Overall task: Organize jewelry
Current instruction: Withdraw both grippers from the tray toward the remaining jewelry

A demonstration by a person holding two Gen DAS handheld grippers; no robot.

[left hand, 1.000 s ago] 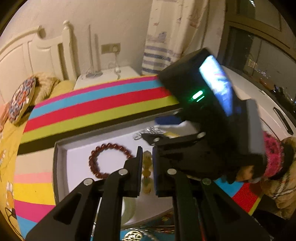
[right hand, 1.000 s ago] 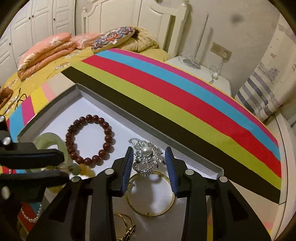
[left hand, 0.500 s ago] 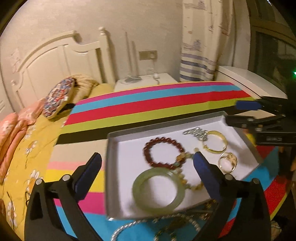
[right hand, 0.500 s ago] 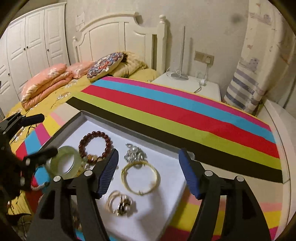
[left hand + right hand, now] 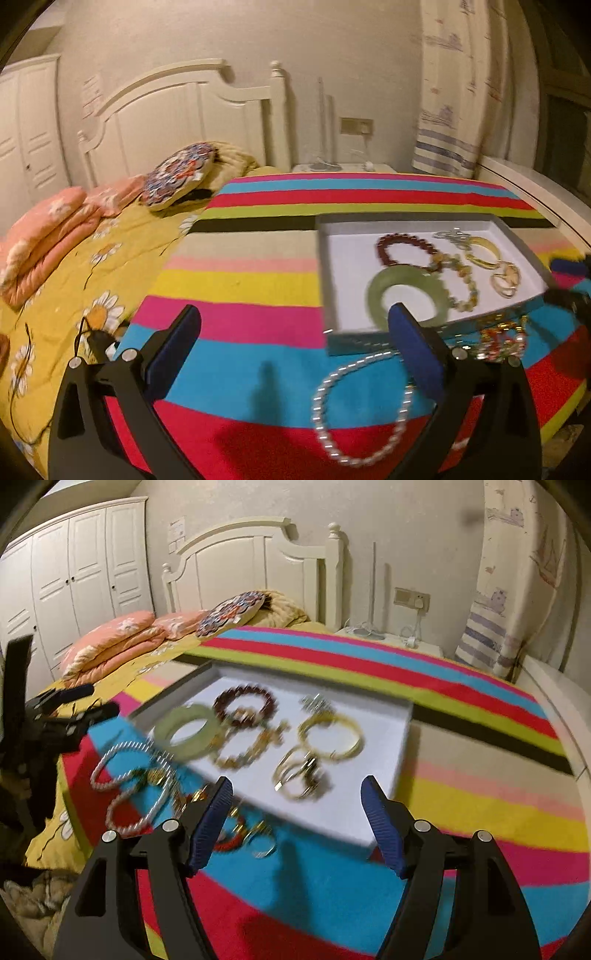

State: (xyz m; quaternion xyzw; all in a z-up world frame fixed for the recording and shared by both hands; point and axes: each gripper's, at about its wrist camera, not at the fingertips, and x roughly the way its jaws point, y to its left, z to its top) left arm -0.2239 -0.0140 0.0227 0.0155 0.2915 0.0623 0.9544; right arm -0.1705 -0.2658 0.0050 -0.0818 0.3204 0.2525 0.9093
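**Jewelry part sorted; both grippers empty**

While several pieces lie loose on the bed, the tray (image 5: 399, 738) holds the green bangle (image 5: 186, 731), bead bracelet (image 5: 245, 701) and gold bangle (image 5: 330, 734), flat, likely for separation. Pearl strand (image 5: 364, 406) runs front-to-back. Left hand-held gripper (image 5: 295, 350) spread; right hand-held gripper (image 5: 297, 819) opening, empty.

I see a striped blanket (image 5: 461, 805): red, blue, pink, yellow, beige, black, lime bands. Tray (image 5: 391, 738) is white inside, grey rim. In it: pale green bangle (image 5: 184, 731), dark red bead bracelet (image 5: 245, 701), amber bead bracelet (image 5: 251, 749), gold bangle (image 5: 330, 734), silver brooch (image 5: 316, 703). On the blanket, a white pearl strand (image 5: 362, 402). Bedspread (image 5: 74, 280) is mustard yellow with white daisies. Folded quilt (image 5: 114, 642) is peach. Round cushion (image 5: 179, 177) is multicoloured, mosaic-like. Pads (image 5: 210, 823) on my black tools are dark blue.
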